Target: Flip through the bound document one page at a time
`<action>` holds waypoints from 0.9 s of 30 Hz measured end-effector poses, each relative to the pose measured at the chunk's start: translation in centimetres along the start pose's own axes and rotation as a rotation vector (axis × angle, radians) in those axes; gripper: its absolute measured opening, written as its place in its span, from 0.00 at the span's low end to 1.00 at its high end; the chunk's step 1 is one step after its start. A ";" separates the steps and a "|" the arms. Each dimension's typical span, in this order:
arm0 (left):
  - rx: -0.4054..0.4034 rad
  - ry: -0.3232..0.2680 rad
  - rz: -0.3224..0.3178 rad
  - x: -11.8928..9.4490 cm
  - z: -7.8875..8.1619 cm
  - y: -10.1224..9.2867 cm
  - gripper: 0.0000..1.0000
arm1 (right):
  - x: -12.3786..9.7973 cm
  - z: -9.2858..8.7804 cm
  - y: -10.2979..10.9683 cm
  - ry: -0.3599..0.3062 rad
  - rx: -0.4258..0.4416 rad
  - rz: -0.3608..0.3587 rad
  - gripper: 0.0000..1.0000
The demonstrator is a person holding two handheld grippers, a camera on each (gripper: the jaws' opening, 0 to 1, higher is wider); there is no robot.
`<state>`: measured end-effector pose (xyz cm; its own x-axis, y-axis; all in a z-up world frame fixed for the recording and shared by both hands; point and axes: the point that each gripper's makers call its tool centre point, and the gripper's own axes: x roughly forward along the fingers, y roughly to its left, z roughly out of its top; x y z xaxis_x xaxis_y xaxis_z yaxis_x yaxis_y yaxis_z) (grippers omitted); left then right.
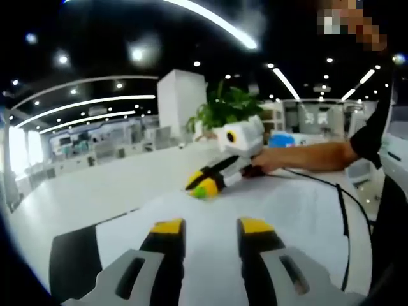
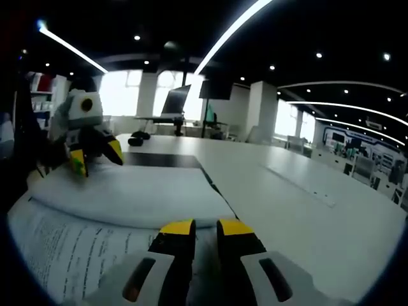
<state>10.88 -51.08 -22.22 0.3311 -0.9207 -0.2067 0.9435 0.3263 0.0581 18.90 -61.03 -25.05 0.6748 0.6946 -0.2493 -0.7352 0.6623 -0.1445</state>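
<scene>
The bound document lies open on a white table. In the right gripper view, a printed page [image 2: 57, 248] lies flat at lower left, and a blank white page [image 2: 127, 191] arches above it. My right gripper [image 2: 205, 228] has its jaws nearly together on that page's edge. The left gripper [image 2: 95, 156] hovers over the far side of the arched page with its jaws spread. In the left gripper view, my left gripper [image 1: 211, 226] is open above the white page [image 1: 287, 217]. The right gripper [image 1: 204, 186], held by a hand [image 1: 264, 160], pinches the page's far edge.
A black mat [image 1: 73, 255] lies under the document on the white table [image 2: 306, 210]. A potted plant [image 1: 226, 108] stands behind the right gripper. A black cable [image 1: 344, 204] runs across the page side. A monitor [image 2: 175, 99] sits on a far desk.
</scene>
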 end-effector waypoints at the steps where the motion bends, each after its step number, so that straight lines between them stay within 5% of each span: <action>1: -0.008 -0.003 -0.011 0.4 0.1 0.0 0.33 | 0.0 0.0 0.0 0.000 0.000 0.000 0.17; 13: -0.057 -0.024 -0.075 3.2 0.5 0.3 0.32 | 0.0 0.0 -0.1 0.001 -0.002 0.001 0.17; 27: -0.011 0.061 -0.057 3.9 -1.8 1.3 0.25 | 0.0 0.0 0.0 0.001 0.000 0.001 0.17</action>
<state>13.32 -53.86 -24.68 0.2755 -0.9230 -0.2687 0.9603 0.2768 0.0339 18.83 -61.04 -25.05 0.6736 0.6954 -0.2501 -0.7362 0.6612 -0.1442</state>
